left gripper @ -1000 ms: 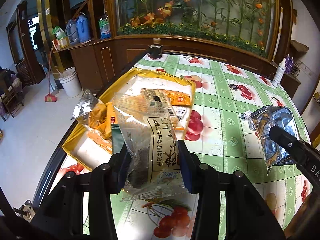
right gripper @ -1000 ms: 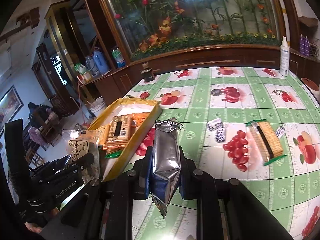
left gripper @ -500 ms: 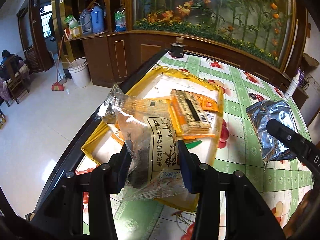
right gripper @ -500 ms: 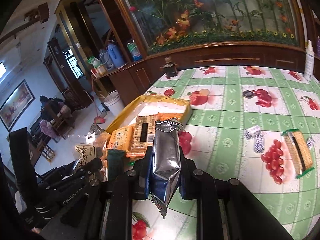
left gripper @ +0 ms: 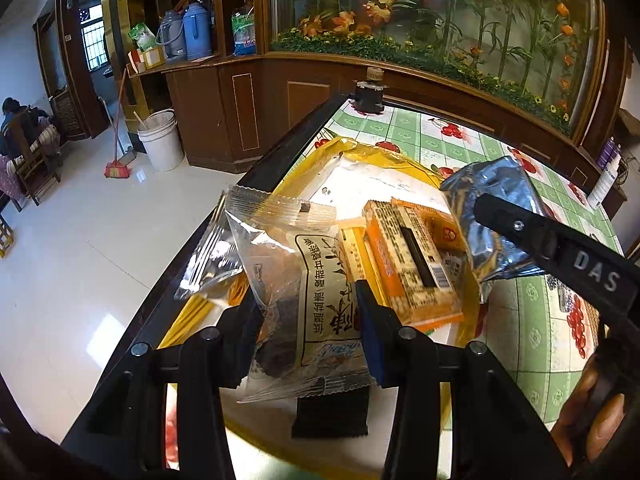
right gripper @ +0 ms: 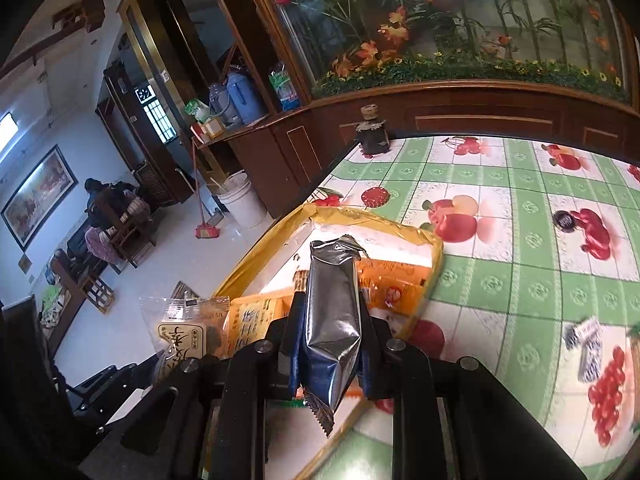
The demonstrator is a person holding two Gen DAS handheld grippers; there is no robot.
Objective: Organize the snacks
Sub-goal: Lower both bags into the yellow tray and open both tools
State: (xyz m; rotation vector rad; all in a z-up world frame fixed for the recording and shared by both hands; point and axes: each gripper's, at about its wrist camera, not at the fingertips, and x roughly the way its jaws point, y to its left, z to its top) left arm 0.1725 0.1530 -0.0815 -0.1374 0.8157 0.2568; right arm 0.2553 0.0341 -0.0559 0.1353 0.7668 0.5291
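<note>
Both wrist views close above the shared yellow tray (left gripper: pixel 404 162) (right gripper: pixel 408 232), facing cabinet-ward.

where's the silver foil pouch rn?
Silver foil pouch is clamped in the right gripper, held over the yellow tray above the orange cracker packs.
</note>
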